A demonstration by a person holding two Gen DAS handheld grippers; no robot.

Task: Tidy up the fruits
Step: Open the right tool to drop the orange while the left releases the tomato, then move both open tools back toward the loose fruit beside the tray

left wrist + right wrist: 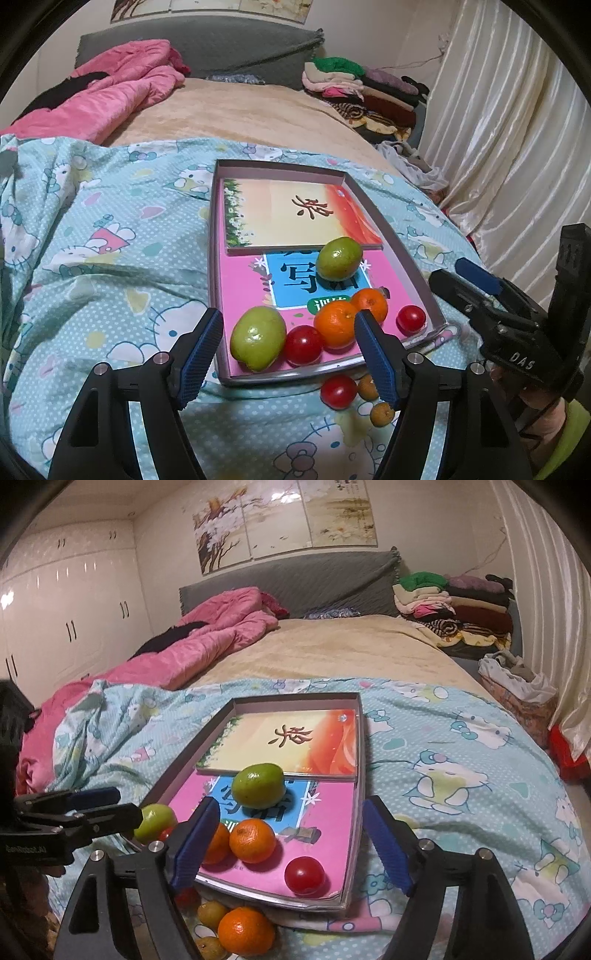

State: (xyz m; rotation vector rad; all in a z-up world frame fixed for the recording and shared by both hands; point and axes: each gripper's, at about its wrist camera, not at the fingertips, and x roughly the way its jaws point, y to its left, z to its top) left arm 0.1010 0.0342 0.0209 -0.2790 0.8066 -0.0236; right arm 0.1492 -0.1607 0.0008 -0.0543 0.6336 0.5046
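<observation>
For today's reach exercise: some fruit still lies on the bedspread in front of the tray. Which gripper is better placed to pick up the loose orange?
Probably the right gripper: it is open and empty, and the loose orange lies just below its fingers. The left wrist view does not show that orange.

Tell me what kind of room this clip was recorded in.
A bedroom, most likely: the work surface is a bed with a cartoon-print quilt and grey headboard, and white wardrobe doors line the wall.
</observation>
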